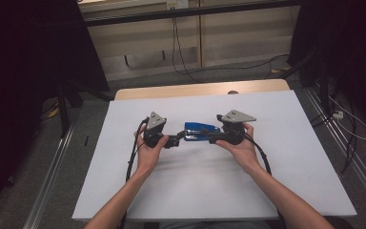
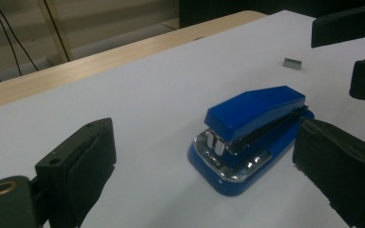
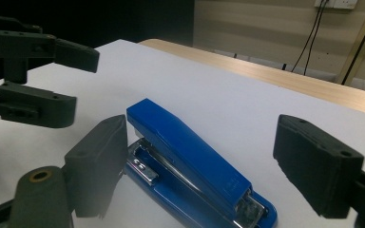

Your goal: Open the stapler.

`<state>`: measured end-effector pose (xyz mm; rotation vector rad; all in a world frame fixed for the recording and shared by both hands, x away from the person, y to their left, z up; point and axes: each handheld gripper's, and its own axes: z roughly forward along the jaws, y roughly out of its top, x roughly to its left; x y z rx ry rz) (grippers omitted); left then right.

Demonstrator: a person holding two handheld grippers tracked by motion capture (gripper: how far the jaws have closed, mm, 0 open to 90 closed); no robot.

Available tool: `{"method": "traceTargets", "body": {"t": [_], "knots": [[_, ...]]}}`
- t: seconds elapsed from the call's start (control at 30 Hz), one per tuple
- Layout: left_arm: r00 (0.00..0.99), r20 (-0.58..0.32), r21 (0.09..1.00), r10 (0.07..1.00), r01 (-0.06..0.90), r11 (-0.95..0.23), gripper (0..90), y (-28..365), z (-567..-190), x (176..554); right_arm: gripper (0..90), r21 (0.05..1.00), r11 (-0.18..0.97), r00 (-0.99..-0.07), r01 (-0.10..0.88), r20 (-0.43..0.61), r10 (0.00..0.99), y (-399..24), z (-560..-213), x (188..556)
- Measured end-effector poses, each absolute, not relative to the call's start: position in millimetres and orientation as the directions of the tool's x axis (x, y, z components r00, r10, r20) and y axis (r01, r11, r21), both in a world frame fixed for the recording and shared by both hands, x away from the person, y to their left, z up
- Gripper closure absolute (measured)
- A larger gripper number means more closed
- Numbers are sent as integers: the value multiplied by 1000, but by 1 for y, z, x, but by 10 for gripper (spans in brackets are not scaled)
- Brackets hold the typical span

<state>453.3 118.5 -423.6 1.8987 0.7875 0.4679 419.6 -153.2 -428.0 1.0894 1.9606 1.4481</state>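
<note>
A blue stapler (image 1: 198, 130) lies on the white table top (image 1: 200, 191), between my two grippers. In the high view my left gripper (image 1: 175, 140) is at the stapler's left end and my right gripper (image 1: 211, 139) is at its right end. In the left gripper view the stapler (image 2: 252, 128) shows its metal mouth. The left gripper (image 2: 204, 142) is open, with its right jaw close beside the stapler's far end. In the right gripper view the right gripper (image 3: 202, 142) stands open astride the stapler (image 3: 190, 161). Its left jaw is close to the stapler's side and its right jaw is well apart from it.
A small strip of staples (image 2: 293, 63) lies on the white top beyond the stapler. The table's far edge is bare wood (image 1: 195, 89). Behind it are a pale wall, cables on the floor (image 1: 181, 62) and dark curtains at both sides.
</note>
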Motion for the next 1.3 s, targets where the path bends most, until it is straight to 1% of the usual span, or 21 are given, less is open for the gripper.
{"method": "traceTargets", "body": {"t": [0.03, 0.07, 0.1, 0.2, 0.3, 0.37, 0.43, 0.47, 0.53, 0.57, 0.7, 0.77, 0.8, 0.83, 0.9, 1.0, 1.07, 1.17, 1.2, 1.27, 1.3], "knots": [[711, -16, 902, 703, 314, -298, 73, 117, -424, 455, 229, 940, 126, -583, 317, 88, 808, -151, -428, 422], [710, -15, 903, 704, 312, -295, 73, 116, -423, 457, 229, 940, 126, -583, 317, 88, 808, -151, -428, 422], [708, -14, 902, 706, 314, -297, 73, 115, -423, 460, 269, 939, 137, -587, 316, 79, 806, -149, -429, 424], [703, -29, 906, 710, 320, -279, 73, 114, -419, 469, 287, 933, 151, -588, 328, 77, 805, -147, -429, 426], [698, -22, 911, 716, 308, -273, 73, 115, -415, 476, 350, 938, 122, -590, 325, 100, 801, -145, -431, 428], [703, -32, 914, 711, 309, -264, 73, 116, -416, 477, 421, 932, 142, -598, 334, 93, 796, -144, -435, 429], [710, -36, 908, 703, 316, -273, 71, 116, -417, 476, 468, 928, 148, -593, 343, 92, 800, -144, -438, 429], [713, -43, 902, 700, 328, -279, 71, 116, -418, 475, 468, 928, 148, -593, 343, 92, 800, -144, -438, 429], [708, -23, 888, 705, 338, -310, 54, 114, -419, 474, 559, 928, 143, -586, 345, 94, 805, -144, -441, 430], [713, -24, 888, 700, 337, -314, 60, 114, -420, 474, 596, 927, 143, -591, 346, 97, 801, -144, -442, 430], [722, -55, 881, 690, 360, -306, 59, 116, -422, 475, 762, 927, 148, -607, 344, 99, 788, -144, -444, 428], [720, -57, 877, 692, 368, -310, 59, 116, -423, 475, 876, 925, 154, -629, 348, 108, 770, -143, -445, 428], [719, -58, 877, 693, 369, -309, 59, 115, -423, 475, 876, 925, 154, -629, 348, 108, 770, -143, -445, 428], [721, -62, 876, 690, 370, -308, 59, 115, -423, 475, 900, 919, 164, -642, 358, 114, 759, -142, -446, 428], [726, -43, 875, 687, 360, -325, 59, 115, -423, 474, 900, 917, 163, -647, 363, 123, 752, -140, -448, 428], [731, -54, 873, 680, 366, -324, 59, 113, -424, 473, 900, 914, 180, -657, 362, 113, 745, -139, -449, 428], [732, -44, 870, 680, 363, -335, 63, 113, -425, 472, 900, 911, 192, -662, 364, 108, 741, -137, -451, 428], [735, -58, 871, 675, 368, -326, 194, 116, -425, 471, 900, 909, 207, -670, 362, 99, 736, -133, -452, 429], [740, -62, 872, 669, 366, -325, 194, 117, -425, 470, 900, 909, 207, -670, 362, 99, 736, -133, -452, 429], [743, -53, 867, 667, 365, -339, 235, 118, -426, 469, 900, 907, 206, -669, 366, 103, 736, -131, -453, 429], [745, -63, 871, 664, 366, -328, 255, 118, -428, 468, 900, 905, 210, -670, 369, 103, 735, -130, -454, 429]]}}
